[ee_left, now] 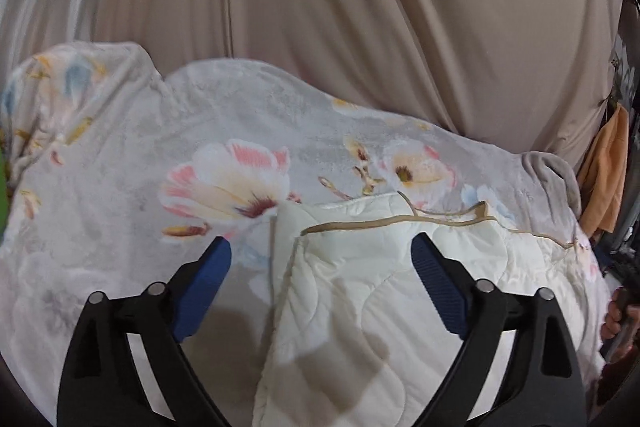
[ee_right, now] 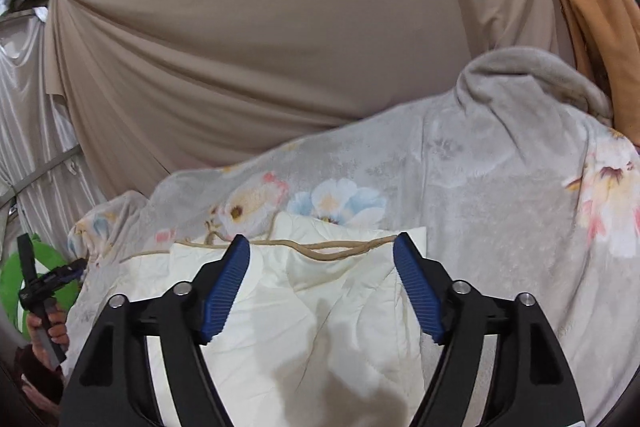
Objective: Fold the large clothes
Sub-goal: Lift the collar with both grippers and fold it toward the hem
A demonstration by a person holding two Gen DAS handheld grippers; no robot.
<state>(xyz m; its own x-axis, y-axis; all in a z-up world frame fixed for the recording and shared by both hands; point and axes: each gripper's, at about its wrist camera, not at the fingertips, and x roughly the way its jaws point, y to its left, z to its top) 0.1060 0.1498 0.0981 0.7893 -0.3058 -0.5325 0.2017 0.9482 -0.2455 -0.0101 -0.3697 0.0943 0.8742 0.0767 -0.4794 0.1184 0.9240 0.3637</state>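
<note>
both of my claws stand wide apart and grip nothing. my left gripper (ee_left: 322, 247) hovers over the left edge of the cream quilted cover (ee_left: 384, 307), one blue pad (ee_left: 206, 287) above the floral blanket (ee_left: 120, 187), the other above the cream cloth; no fabric touches either pad. my right gripper (ee_right: 322, 247) hangs over the same cream quilted cover (ee_right: 300, 307) near its far edge, and its pads (ee_right: 416, 287) are bare too.

the cream cover lies folded in layers on top of the grey floral blanket (ee_right: 480, 167), which spreads beneath it and beyond it on every visible side. a tan piping (ee_left: 360, 225) runs along the cover's far edge, loose and wavy, and in the right wrist view it sags in a loop (ee_right: 332, 251) between my two pads. shadows of the claws fall on the cream cloth close to the cameras.

behind the blanket hangs a beige draped curtain (ee_left: 360, 7), with a shiny silver cloth (ee_right: 28, 107) to its left and an orange cloth (ee_right: 592, 7) to its right. a green round thing (ee_right: 12, 279) shows at the left rim of the right wrist view, partly hidden, so i cannot tell what it is. in front of it my left hand (ee_right: 52, 327) clasps the handle of its gripper. in the left wrist view my right hand (ee_left: 618, 315) shows only at the rim.
</note>
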